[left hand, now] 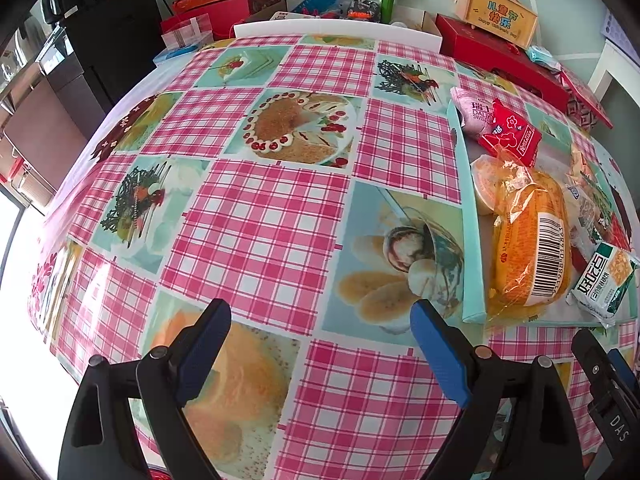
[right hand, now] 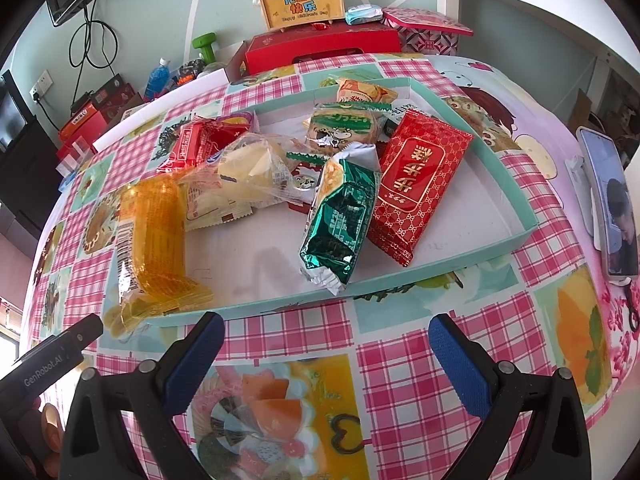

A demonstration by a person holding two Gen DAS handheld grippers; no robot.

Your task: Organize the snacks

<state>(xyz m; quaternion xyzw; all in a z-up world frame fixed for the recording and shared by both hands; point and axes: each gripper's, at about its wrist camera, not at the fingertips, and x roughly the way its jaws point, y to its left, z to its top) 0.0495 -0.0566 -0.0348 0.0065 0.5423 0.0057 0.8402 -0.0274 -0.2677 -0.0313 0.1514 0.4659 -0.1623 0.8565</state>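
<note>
**Snacks heaped in the tray, both claws empty**

Tray (right hand: 516, 200), teal rim, on the desk (right hand: 400, 360): holds orange pack (right hand: 156, 236), green pack (right hand: 340, 220), red pack (right hand: 416, 184) and others, jumbled and overlapping. Left claw (left hand: 320, 344) and right claw (right hand: 326, 354): spread, holding nothing, short of the tray. Stage: either unsorted or gathered; pictures fit both.

Spread tongs (right hand: 326, 354) hover before the snack-filled tray (right hand: 516, 184).

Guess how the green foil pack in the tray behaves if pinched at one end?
The green foil pack looks puffy, so probably light. Glossy, crinkled foil suggests it may slip and its crimped end may fold rather than lift stiffly. It leans on the red packet, which may shift.
</note>
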